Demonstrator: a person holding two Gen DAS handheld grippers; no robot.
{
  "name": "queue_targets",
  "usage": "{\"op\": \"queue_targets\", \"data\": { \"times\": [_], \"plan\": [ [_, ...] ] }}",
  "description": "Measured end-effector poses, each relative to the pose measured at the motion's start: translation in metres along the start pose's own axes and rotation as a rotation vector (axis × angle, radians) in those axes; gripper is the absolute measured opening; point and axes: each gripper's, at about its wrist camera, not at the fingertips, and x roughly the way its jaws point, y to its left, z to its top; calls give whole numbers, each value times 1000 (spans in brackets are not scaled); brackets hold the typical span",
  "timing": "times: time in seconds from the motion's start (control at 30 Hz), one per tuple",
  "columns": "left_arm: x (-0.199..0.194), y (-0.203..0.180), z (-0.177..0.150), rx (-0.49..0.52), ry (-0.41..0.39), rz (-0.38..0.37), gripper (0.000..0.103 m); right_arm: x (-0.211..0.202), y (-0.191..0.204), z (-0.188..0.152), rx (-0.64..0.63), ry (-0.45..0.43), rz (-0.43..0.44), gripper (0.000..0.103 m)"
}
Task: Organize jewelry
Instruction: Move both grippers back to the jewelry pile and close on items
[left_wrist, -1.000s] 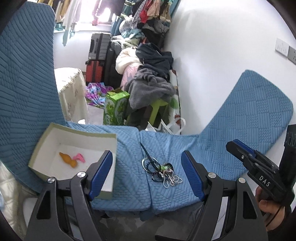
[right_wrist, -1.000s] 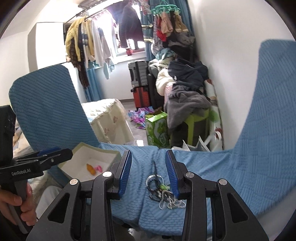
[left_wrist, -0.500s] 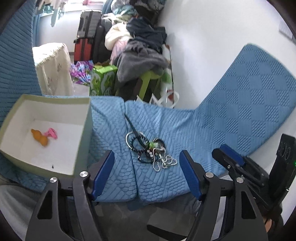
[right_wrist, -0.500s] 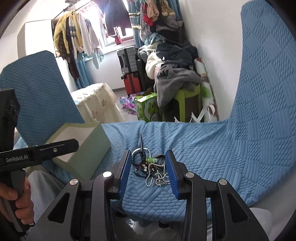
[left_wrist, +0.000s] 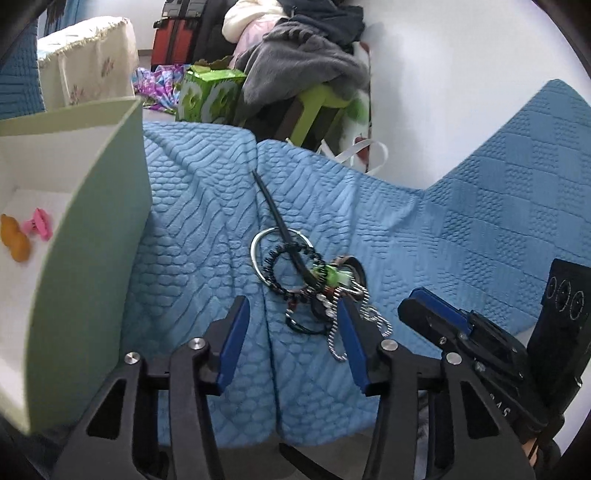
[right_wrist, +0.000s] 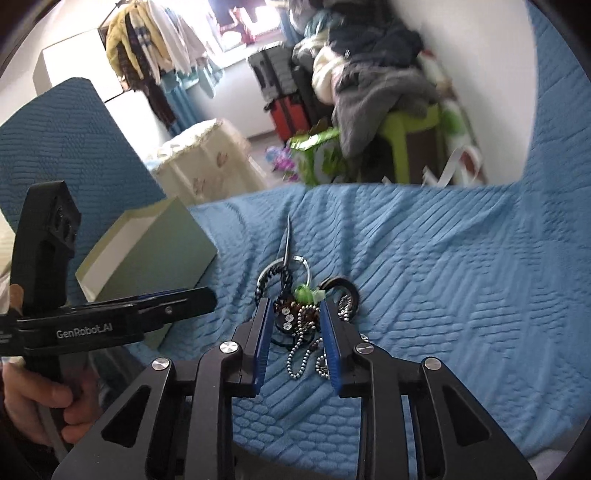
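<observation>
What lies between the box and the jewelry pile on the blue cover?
Only bare blue cover, with a seam fold in it. The left wrist view shows the box on the left, the jewelry pile to its right, and nothing lying between them.

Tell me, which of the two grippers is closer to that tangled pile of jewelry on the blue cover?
Right. The right gripper has its jaws on either side of the jewelry pile. The left gripper is beside it, its right finger at the pile's edge.
</observation>
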Motion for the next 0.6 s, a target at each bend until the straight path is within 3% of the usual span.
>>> {"op": "queue_targets", "data": {
  "times": [0.47, 0.6],
  "plan": [
    [48, 12, 14, -30, 79, 18, 36, 57, -20, 6, -21, 83, 67, 23],
    [53, 11, 16, -19, 87, 20, 34, 61, -22, 8, -18, 91, 91, 18]
  ]
}}
